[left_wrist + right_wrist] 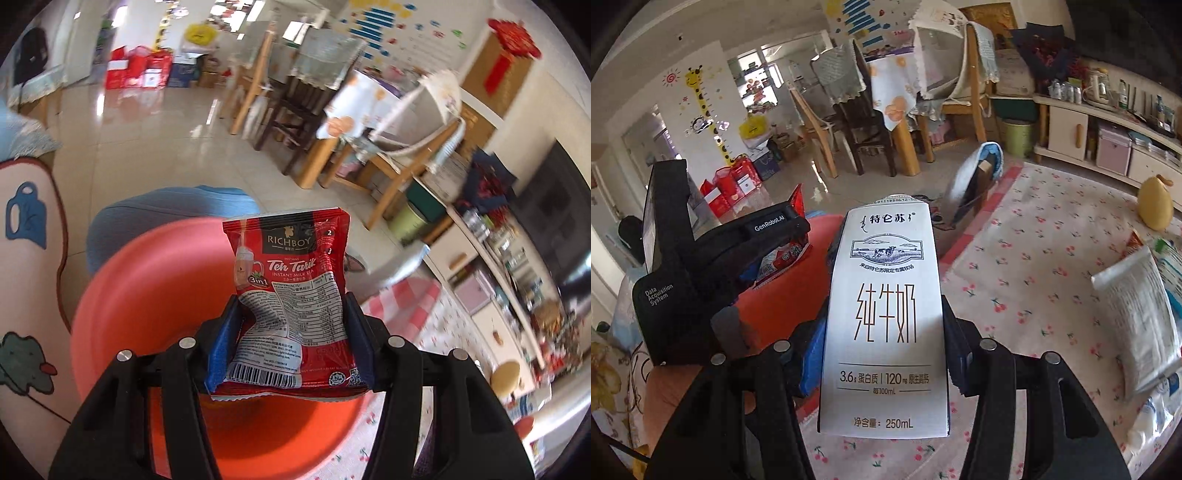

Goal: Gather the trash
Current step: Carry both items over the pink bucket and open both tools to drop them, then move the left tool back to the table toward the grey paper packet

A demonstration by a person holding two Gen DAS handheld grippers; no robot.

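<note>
My left gripper [291, 328] is shut on a red instant milk tea sachet [291, 273], which stands upright between the blue pads. It hangs over a wide red-orange plastic basin [147, 295]. My right gripper [884, 343] is shut on a white 250 mL milk carton [884, 314], held upright by its sides. In the right wrist view the left gripper [701, 273] shows at the left with the sachet [783, 258] over the basin [779, 299]. More wrappers [1137, 321] lie on the rug at the right.
A cherry-print rug [1034, 266] covers the floor. Beyond it stand wooden chairs and a table with a cloth [894, 88], a green bin [1017, 138], a low white cabinet [1108, 133] and a yellow plush toy [1154, 203]. A blue cushion [166, 210] lies behind the basin.
</note>
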